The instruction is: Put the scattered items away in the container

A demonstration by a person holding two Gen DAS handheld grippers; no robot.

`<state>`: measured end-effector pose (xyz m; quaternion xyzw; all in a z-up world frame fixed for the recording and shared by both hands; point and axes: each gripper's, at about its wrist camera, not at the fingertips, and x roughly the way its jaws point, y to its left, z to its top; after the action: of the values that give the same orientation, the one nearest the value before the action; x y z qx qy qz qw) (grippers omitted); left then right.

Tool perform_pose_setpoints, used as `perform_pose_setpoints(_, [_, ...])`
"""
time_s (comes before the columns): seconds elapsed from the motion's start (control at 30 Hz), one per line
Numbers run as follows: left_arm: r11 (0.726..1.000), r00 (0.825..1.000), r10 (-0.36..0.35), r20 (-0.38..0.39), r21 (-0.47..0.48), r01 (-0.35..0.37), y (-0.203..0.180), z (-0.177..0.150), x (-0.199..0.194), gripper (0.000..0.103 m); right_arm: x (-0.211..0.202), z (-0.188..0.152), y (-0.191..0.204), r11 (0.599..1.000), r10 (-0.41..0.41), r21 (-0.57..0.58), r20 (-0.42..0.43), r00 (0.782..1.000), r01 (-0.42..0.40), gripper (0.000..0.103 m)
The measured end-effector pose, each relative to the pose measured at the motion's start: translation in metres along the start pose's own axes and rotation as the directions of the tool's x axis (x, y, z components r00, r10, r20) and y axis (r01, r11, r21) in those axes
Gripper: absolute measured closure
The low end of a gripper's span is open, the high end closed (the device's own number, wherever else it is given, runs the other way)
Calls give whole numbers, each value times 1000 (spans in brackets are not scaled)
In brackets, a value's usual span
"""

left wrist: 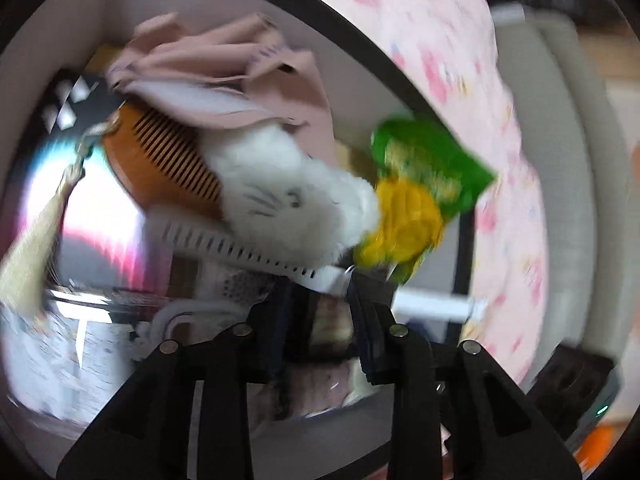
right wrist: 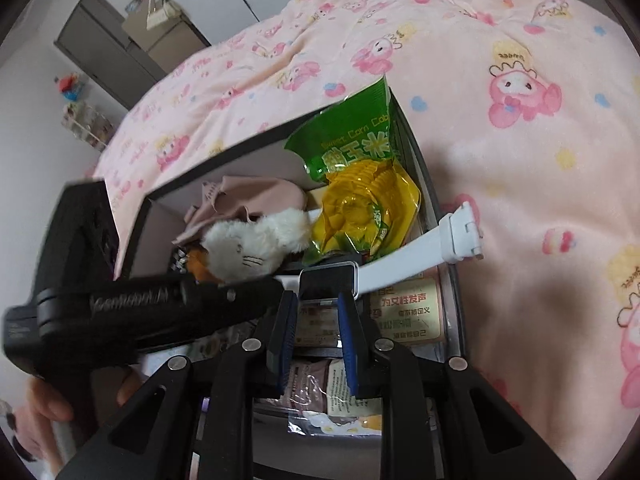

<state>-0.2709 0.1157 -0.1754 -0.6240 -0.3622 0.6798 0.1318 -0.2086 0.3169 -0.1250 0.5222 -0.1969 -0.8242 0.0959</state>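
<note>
A black-rimmed storage box on the pink bed holds a green and yellow corn snack bag, a white plush cat, pink cloth and an orange comb. A smartwatch with a white strap lies across the box's right rim. My right gripper is open, its fingers on either side of the watch body. My left gripper hovers inside the box, open, just below the strap. The left view is blurred.
The pink cartoon-print blanket surrounds the box. Packets and cards lie in the box's near part. A grey cabinet stands by the far wall. The left gripper's black body crosses the right view.
</note>
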Motion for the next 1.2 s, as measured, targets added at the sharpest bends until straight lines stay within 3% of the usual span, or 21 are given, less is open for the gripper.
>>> perform_pose_setpoints(0.03, [997, 999, -39, 21, -68, 41, 8, -3, -1, 74, -2, 1, -2, 1000, 13, 13, 3, 1000, -13, 85])
perform_pose_setpoints(0.1, [988, 998, -48, 43, -142, 54, 14, -9, -1, 75, -2, 1, -3, 1000, 18, 20, 5, 1000, -18, 85])
perform_pose_setpoints(0.3, [988, 990, 2, 140, -154, 20, 10, -5, -3, 78, -3, 1, -1, 1000, 23, 15, 16, 1000, -24, 85])
perform_pose_setpoints(0.33, [989, 990, -5, 144, -149, 26, 10, -5, -4, 93, -3, 1, -2, 999, 30, 17, 17, 999, -30, 85])
perform_pose_setpoints(0.4, [994, 985, 0, 173, -109, 19, 6, -8, -11, 101, -1, 2, -2, 999, 40, 19, 15, 999, -40, 85])
perform_pose_setpoints(0.63, [1000, 972, 14, 237, -13, -11, -10, -19, -44, 102, 4, 2, 3, 999, 42, -12, 21, 999, -42, 85])
perform_pose_setpoints(0.83, [992, 947, 115, 301, 13, -125, 9, -18, -73, 102, -5, 2, 4, 1000, 18, -11, 62, 998, -17, 85])
perform_pose_setpoints(0.87, [991, 950, 115, 290, 31, -129, 10, -16, -75, 102, -7, 3, 5, 1000, 11, -21, 77, 997, -9, 85])
perform_pose_setpoints(0.9, [989, 965, 110, 236, 68, -130, 11, -13, -71, 99, -8, 4, 6, 1000, 5, -28, 86, 996, -2, 85])
perform_pose_setpoints(0.93, [990, 985, 99, 141, 88, -112, 8, -6, -49, 90, -8, 4, 7, 1000, 3, -31, 85, 996, 0, 85])
perform_pose_setpoints(0.97, [992, 993, 90, 73, 78, -96, 12, -4, -42, 82, -6, 4, 7, 999, 7, -32, 78, 997, -4, 85])
perform_pose_setpoints(1.0, [995, 996, 80, 39, 64, -82, 16, -5, -41, 71, -4, 4, 8, 999, 12, -34, 70, 997, -9, 85])
perform_pose_setpoints(1.03, [994, 995, 75, 61, 70, -79, 17, -8, -45, 71, -2, 4, 10, 999, 14, -45, 60, 998, -11, 85])
perform_pose_setpoints(1.1, [976, 974, 157, 164, 126, -178, 12, -15, -61, 71, -1, 4, 13, 998, 4, -66, 57, 998, 0, 85])
perform_pose_setpoints(1.2, [903, 910, 264, 319, 249, -350, -7, -23, -74, 71, -2, 11, 16, 996, -39, -80, 70, 997, 45, 85])
